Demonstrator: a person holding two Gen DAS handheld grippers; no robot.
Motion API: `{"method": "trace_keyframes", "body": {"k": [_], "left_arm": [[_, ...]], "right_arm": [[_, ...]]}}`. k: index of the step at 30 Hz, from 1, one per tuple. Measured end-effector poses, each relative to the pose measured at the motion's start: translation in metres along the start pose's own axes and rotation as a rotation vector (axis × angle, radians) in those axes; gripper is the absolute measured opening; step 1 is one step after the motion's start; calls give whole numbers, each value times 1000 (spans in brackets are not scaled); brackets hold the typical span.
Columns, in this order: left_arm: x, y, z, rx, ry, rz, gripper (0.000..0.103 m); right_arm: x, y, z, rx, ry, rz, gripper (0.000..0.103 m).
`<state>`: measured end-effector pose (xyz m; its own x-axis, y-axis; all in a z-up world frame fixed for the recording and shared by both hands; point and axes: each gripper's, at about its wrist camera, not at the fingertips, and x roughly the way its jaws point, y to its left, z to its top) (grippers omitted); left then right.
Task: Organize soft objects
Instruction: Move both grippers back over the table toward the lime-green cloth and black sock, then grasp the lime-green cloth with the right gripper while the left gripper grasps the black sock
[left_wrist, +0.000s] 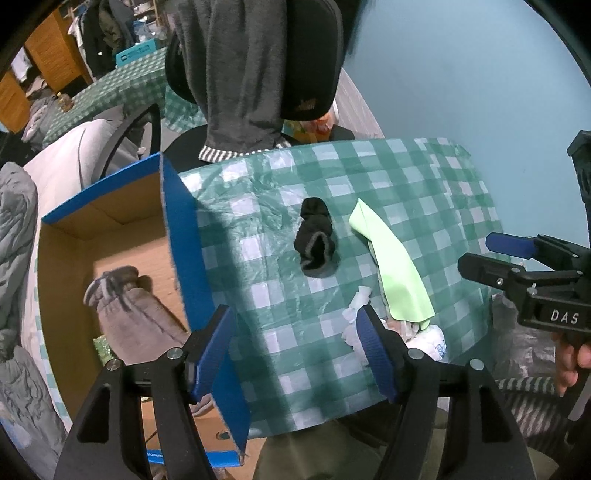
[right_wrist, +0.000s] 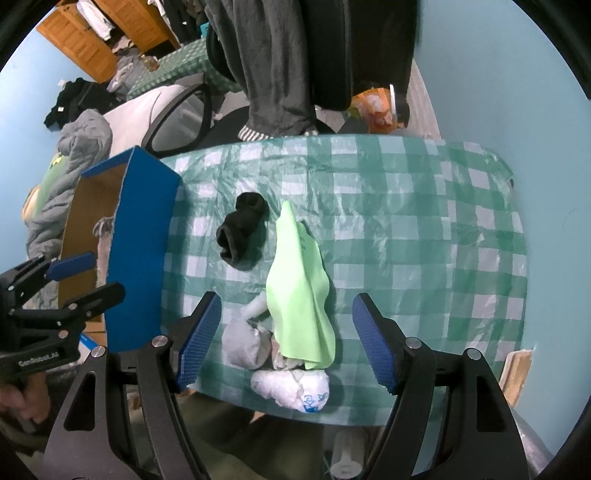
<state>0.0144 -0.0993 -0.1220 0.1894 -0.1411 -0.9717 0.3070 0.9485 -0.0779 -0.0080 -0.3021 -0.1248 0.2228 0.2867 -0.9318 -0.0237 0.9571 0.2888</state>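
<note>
A black sock lies bunched on the green-checked tablecloth. Beside it, to the right, a light green cloth stretches toward the front edge. Its lower end partly covers a grey-white balled sock, and a white balled sock with blue print lies at the edge. A blue cardboard box stands at the left with a grey fuzzy item inside. My left gripper hovers open over the box's right wall. My right gripper hangs open above the green cloth's lower end.
An office chair draped with a dark grey garment stands behind the table. Grey bedding is piled left of the box. An orange bag sits at the table's far edge. A light blue wall runs along the right.
</note>
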Motion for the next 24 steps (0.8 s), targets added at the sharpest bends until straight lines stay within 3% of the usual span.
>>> {"method": "trace_keyframes", "body": {"k": [24], "left_arm": [[61,-14,14,24,105,30,70]], "right_arm": [[87,-3,-1,-78,140,-13,74]]}}
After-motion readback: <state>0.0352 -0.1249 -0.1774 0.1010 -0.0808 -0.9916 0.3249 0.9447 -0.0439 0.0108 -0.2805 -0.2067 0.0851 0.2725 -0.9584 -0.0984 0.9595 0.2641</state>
